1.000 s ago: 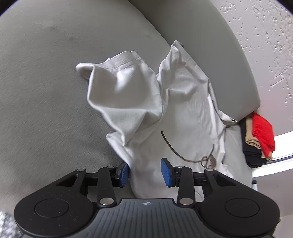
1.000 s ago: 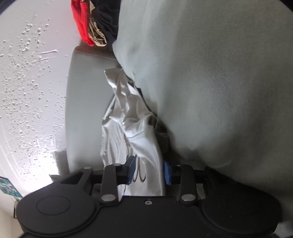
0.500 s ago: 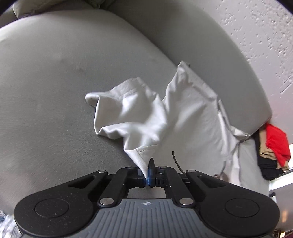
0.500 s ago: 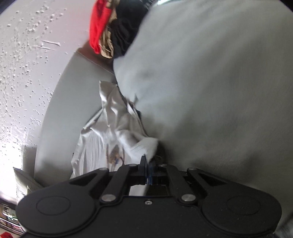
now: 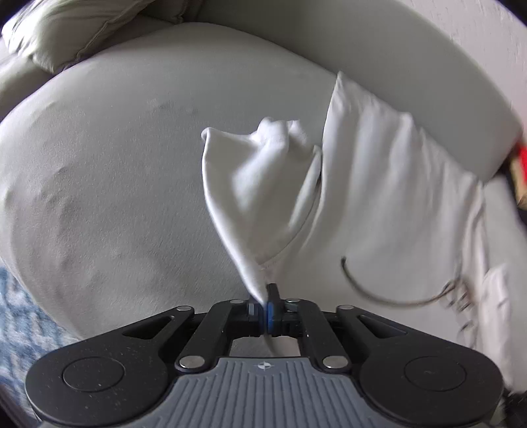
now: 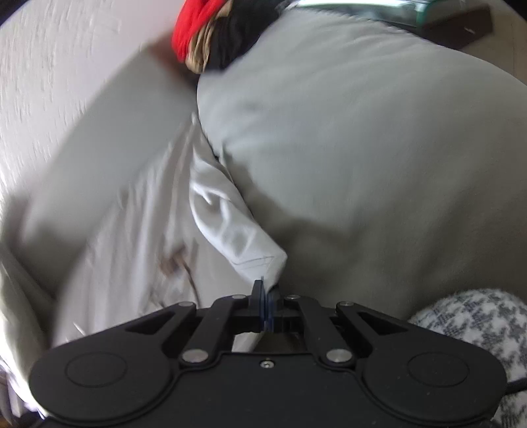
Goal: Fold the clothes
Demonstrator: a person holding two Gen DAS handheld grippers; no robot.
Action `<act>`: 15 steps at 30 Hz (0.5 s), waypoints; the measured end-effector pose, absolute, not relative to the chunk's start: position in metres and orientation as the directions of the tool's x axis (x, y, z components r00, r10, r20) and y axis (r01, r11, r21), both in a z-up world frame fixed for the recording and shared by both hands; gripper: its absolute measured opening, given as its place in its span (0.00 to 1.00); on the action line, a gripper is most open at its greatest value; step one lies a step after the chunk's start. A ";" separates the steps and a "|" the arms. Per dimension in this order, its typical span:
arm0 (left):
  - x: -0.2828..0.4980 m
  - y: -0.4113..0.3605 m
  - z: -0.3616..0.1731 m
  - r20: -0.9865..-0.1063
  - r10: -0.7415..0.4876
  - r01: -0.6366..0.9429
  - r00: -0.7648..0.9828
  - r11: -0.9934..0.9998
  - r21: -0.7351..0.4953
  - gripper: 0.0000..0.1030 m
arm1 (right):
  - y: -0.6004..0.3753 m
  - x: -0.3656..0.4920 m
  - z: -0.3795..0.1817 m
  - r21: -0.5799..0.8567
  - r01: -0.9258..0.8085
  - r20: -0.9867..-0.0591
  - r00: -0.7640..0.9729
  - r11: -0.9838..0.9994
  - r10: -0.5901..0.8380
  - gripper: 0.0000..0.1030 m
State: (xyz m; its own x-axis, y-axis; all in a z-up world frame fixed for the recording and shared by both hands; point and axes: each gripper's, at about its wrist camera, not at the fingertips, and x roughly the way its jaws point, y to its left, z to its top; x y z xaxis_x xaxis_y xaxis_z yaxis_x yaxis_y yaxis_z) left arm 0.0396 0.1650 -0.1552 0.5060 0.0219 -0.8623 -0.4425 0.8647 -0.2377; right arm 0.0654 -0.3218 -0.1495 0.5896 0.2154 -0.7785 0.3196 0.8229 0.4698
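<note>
A white garment (image 5: 378, 197) with a dark printed line lies crumpled on a grey sofa seat (image 5: 115, 164), partly lifted. My left gripper (image 5: 267, 304) is shut on a corner of it, and the cloth stretches up from the jaws. In the right wrist view the same white garment (image 6: 227, 224) hangs beside the seat cushion, and my right gripper (image 6: 266, 304) is shut on another corner of it. Both views are motion-blurred.
A stack of red, tan and black clothes (image 6: 210, 36) sits at the sofa's far end, also at the right edge of the left wrist view (image 5: 518, 171). A grey pillow (image 5: 82, 29) lies top left. A patterned blue-white rug (image 5: 19, 322) and a houndstooth fabric (image 6: 471, 332) are nearby.
Both grippers closed on the garment's corners and have pulled it up and back from the sofa; the cloth is now stretched between them.
</note>
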 end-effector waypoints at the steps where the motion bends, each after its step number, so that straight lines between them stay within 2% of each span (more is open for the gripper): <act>1: 0.038 0.162 -0.156 -0.868 0.040 -0.436 0.495 0.875 -0.208 0.12 | -0.319 0.065 -0.148 0.456 0.308 -0.784 0.584 0.835 0.212 0.03; 4: 0.034 0.154 -0.157 -0.881 0.095 -0.414 0.463 0.902 -0.121 0.18 | -0.321 0.057 -0.135 0.450 0.290 -0.789 0.573 0.845 0.224 0.12; 5: 0.028 0.152 -0.150 -0.875 0.115 -0.402 0.470 0.910 -0.097 0.18 | -0.321 0.052 -0.129 0.447 0.281 -0.790 0.570 0.849 0.227 0.24; 6: 0.023 0.151 -0.143 -0.868 0.134 -0.391 0.477 0.918 -0.073 0.20 | -0.322 0.048 -0.122 0.443 0.272 -0.791 0.567 0.854 0.230 0.30; 9: 0.005 0.140 -0.129 -0.845 0.130 -0.329 0.519 0.943 -0.057 0.25 | -0.320 0.027 -0.104 0.442 0.215 -0.779 0.574 0.871 0.253 0.35; 13: -0.010 0.121 -0.119 -0.817 0.060 -0.224 0.574 0.971 -0.086 0.30 | -0.304 0.019 -0.098 0.484 0.098 -0.742 0.572 0.869 0.349 0.32; 15: -0.005 0.107 -0.123 -0.817 0.021 -0.177 0.576 0.979 -0.099 0.31 | -0.284 0.026 -0.104 0.488 0.017 -0.737 0.544 0.873 0.401 0.14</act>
State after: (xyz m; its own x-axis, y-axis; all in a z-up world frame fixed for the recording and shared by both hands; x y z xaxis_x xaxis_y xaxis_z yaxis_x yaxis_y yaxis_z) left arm -0.0052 0.1071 -0.1233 0.5756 0.0208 -0.8175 -0.1767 0.9792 -0.0994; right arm 0.0261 -0.2844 -0.1039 0.5442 0.4011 -0.7368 0.0175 0.8727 0.4880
